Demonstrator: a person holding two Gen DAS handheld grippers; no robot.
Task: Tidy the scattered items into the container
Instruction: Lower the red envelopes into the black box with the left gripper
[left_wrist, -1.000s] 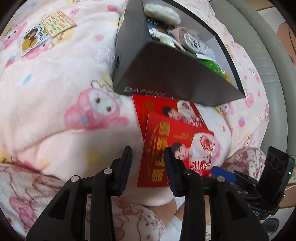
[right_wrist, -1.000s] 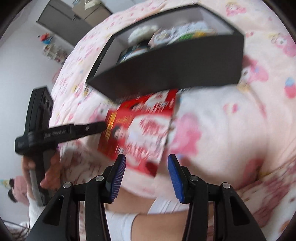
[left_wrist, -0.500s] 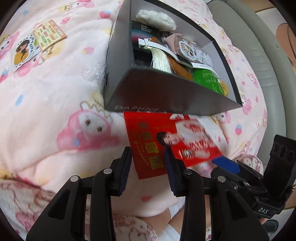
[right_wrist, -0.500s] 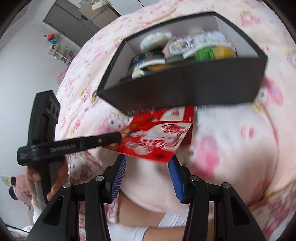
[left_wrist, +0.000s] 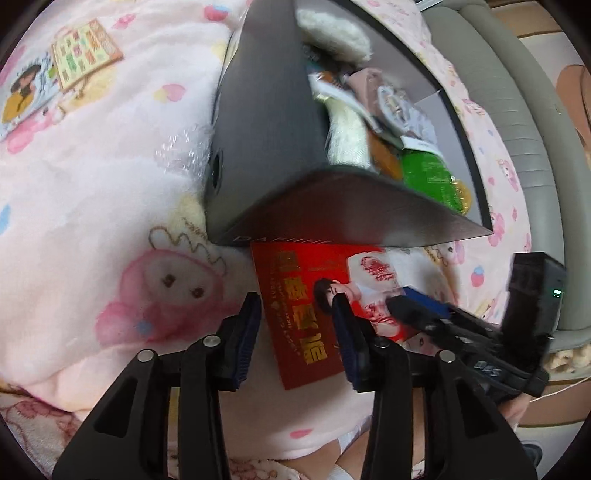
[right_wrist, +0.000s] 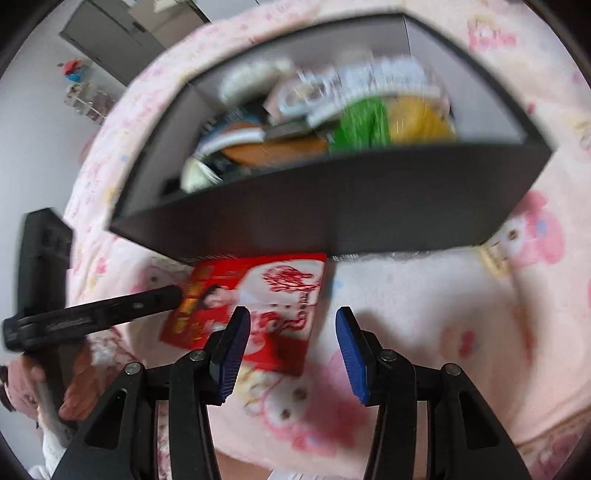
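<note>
Plainly, two red envelopes (left_wrist: 303, 325) lie stacked on the pink blanket (left_wrist: 92, 184), their far edges tucked against the near wall of one dark box (left_wrist: 266, 122). Each shows gold lettering and a printed portrait.

Both tools are out. The left tool (left_wrist: 295, 332) hovers above the envelopes with its jaws apart; they have just been widening, and the top envelope shows in the gap, but the pads do not press on it, so it is released. The right tool (right_wrist: 291, 347) is also released, its blue pads (right_wrist: 232, 350) spread above the right edge of the envelopes and the bare blanket, clasping nothing. In the left wrist view the right tool reaches in from the right, its tip over the envelope's printed portrait; in the right wrist view the left tool comes in from the left, held by a hand (right_wrist: 77, 391).

Elsewhere, two printed cards (left_wrist: 66, 77) lie on the blanket at the far left, well apart from the box. A crumpled clear wrapper (left_wrist: 181, 151) sits just beside the box's left wall.

Inside the box are a white fluffy piece (left_wrist: 332, 40) at the far end, a cream tassel (left_wrist: 347, 136), an orange item (left_wrist: 384, 158), a green packet (left_wrist: 424, 173), a yellow item (left_wrist: 461, 192) at the right end, and printed packets (left_wrist: 395, 103) in the middle. The right wrist view is blurred.
</note>
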